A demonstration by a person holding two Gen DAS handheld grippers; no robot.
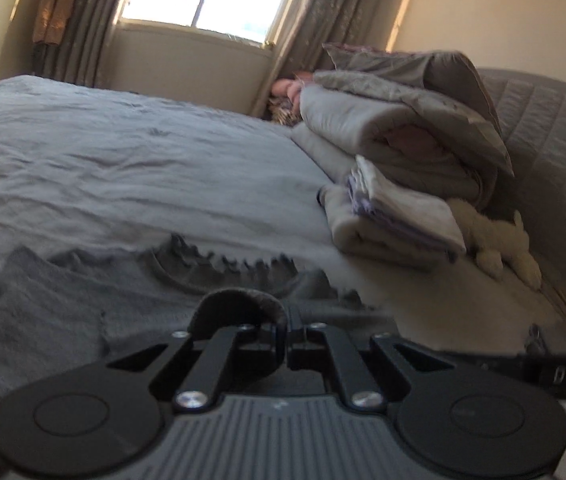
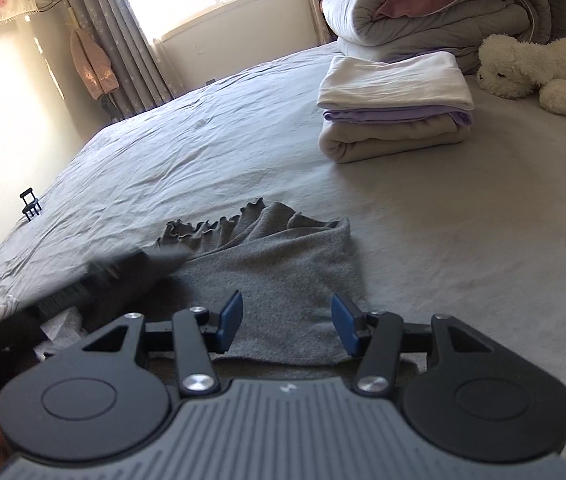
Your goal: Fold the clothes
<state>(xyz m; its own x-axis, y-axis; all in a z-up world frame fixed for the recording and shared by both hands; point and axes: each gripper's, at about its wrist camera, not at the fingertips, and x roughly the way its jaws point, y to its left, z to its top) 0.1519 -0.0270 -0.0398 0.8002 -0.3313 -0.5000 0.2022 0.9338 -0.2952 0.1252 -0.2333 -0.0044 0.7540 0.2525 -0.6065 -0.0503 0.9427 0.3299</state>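
I see a grey knit garment (image 2: 283, 276) with a ruffled edge lying partly folded on a grey bedsheet (image 2: 187, 148). My left gripper (image 1: 285, 322) has its jaws pressed together on a rolled fold of that garment, pinching the fabric at the near edge. My right gripper (image 2: 286, 326) hovers over the garment's near side with its blue pads (image 2: 232, 320) spread wide apart, holding nothing. Further back on the bed sits a stack of folded clothes (image 2: 395, 104), white over lilac over beige. Just beside it lies a white plush toy (image 2: 539, 68), with rolled duvets (image 2: 435, 12) behind.
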